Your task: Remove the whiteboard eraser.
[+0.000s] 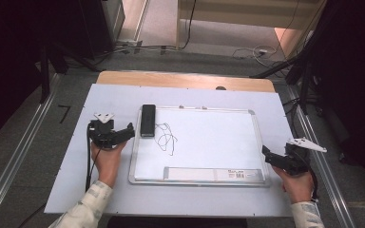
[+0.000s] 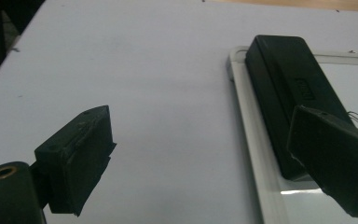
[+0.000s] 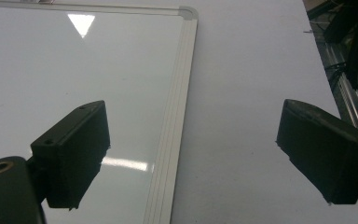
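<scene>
A whiteboard [image 1: 209, 137] lies flat on the white-covered table [image 1: 114, 97]. A black eraser [image 1: 148, 120] rests on its upper left corner, and a black scribble [image 1: 165, 137] is drawn just right of it. My left gripper [image 1: 127, 132] is beside the board's left edge, open, pointing toward the eraser. In the left gripper view the eraser [image 2: 291, 88] lies ahead, its near end partly behind the right jaw, with nothing between the jaws of the gripper [image 2: 200, 126]. My right gripper [image 1: 269, 156] is open off the board's right edge. Its view shows the gripper [image 3: 193, 121] straddling the board's frame [image 3: 177, 93].
A grey strip with a label [image 1: 214, 174] lies along the board's near edge. The wooden table edge [image 1: 185, 80] shows at the far side. Metal rails [image 1: 24, 152] run along the floor on both sides, and cables [image 1: 247, 52] lie beyond the table.
</scene>
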